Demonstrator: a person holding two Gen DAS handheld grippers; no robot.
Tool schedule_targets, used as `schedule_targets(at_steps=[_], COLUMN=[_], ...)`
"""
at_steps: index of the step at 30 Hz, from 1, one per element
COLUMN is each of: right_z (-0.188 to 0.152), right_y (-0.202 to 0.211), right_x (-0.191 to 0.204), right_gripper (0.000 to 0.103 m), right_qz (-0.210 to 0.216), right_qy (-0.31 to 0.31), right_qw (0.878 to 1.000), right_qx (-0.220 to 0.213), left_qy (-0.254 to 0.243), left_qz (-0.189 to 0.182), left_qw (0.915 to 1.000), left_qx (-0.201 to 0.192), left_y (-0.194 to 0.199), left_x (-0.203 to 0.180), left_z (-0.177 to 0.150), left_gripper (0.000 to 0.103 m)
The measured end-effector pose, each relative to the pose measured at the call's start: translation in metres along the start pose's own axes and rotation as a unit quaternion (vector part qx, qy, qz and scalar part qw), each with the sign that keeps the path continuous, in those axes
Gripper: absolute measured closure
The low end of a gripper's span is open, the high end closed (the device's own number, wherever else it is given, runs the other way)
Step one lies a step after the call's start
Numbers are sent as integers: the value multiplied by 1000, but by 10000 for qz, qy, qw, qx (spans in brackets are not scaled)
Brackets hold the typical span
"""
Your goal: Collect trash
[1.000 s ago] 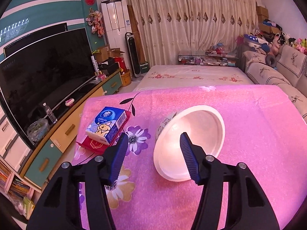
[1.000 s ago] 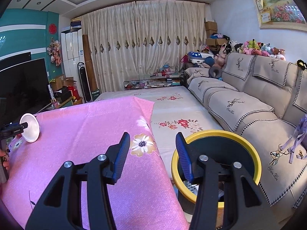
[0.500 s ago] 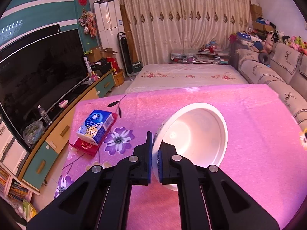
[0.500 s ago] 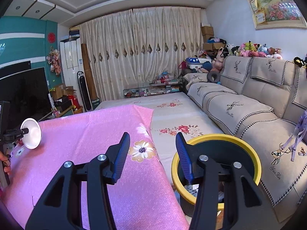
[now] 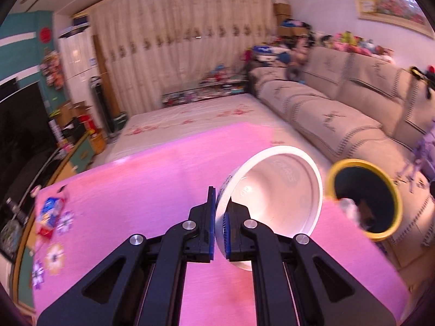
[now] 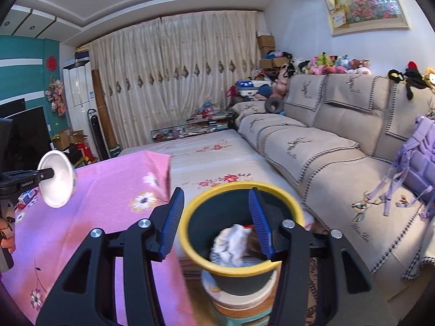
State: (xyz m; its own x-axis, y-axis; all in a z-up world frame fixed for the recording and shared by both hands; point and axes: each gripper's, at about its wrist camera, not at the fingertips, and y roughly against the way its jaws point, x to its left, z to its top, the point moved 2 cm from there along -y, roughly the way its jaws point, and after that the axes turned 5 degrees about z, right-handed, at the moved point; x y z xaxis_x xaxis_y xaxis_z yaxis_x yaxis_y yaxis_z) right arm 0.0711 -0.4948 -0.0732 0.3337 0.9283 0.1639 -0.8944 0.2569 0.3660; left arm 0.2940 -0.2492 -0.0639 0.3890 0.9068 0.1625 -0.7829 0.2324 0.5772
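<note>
The counter (image 5: 136, 198), under its pink flowered cloth, ends just short of the yellow-rimmed bin (image 6: 242, 233), which stands low beside the counter's corner, between it and the sofa (image 6: 326, 163); the bin already holds a crumpled white wad and some darker scraps. The paper bowl (image 5: 274, 190), a wide white one, is lifted clear of the counter and tipped on its side, mouth facing away toward the bin, pinched by the left gripper (image 5: 220, 222), whose jaws are clamped thin on a short piece of the rim. That narrow bite is the main risk, in my judgement: the bowl is light and broad, so a quick swing toward the bin could let it pivot or slip free and land on the counter or the floor beside the bin. The bowl is also nearly as wide as the bin's mouth, so a release off centre could leave it perched on the yellow rim or bouncing out. The right gripper (image 6: 217, 217) hangs over the bin with its jaws apart and empty, and could block the drop or be struck by the bowl.
</note>
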Motion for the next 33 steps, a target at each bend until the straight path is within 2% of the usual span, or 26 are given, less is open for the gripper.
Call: schedule_targets(at_steps=[2, 6, 9, 13, 14, 15, 16, 18, 20, 23, 24, 30, 33], right_z=[-1, -5, -10, -12, -12, -13, -13, -12, -12, -11, -10, -4, 0], right_y=[10, 23, 27, 31, 32, 32, 33, 33, 32, 26, 24, 30, 38], right_x=[-19, -53, -74, -95, -97, -99, -100, -100, -95, -80, -74, -34, -10], right_gripper=[56, 56, 56, 55, 56, 56, 56, 56, 56, 56, 56, 55, 47], right_qz=[-138, -399, -545, -664, -676, -684, -676, -640, -566, -386, -311, 163, 320], right_qy=[-63, -174, -293, -467, -492, -512, -528, -521, -461, -369, -347, -210, 25], right_qw=[9999, 9991, 9981, 9967, 9965, 9963, 9963, 9965, 9973, 9984, 9987, 9995, 9994], right_qx=[-28, 3, 81, 88, 90, 94, 92, 91, 116, 204, 220, 195, 154], left_qy=[-169, -485, -741, -866, -868, -807, -700, -537, -410, -297, -247, 175, 272], left_qz=[-402, -922, -1158, -1330, -1331, -1282, -1270, -1283, -1195, -955, -877, -430, 10], left_qw=[9990, 9945, 9905, 9871, 9867, 9871, 9872, 9872, 9899, 9946, 9956, 9974, 9966], left_qx=[-4, -40, -52, 225, 345, 525, 659, 775, 642, 288, 201, -548, -778], left_y=[-2, -4, -9, -30, -39, -48, -55, -61, -52, -23, -14, 84, 137], left_x=[-45, -123, -180, -237, -247, -253, -254, -245, -222, -176, -159, -57, -13], left_z=[11, 29, 41, 44, 43, 40, 38, 31, 29, 27, 25, 3, -25], left_gripper=[97, 97, 97, 94, 74, 46, 39, 39, 37, 13, 11, 5, 5])
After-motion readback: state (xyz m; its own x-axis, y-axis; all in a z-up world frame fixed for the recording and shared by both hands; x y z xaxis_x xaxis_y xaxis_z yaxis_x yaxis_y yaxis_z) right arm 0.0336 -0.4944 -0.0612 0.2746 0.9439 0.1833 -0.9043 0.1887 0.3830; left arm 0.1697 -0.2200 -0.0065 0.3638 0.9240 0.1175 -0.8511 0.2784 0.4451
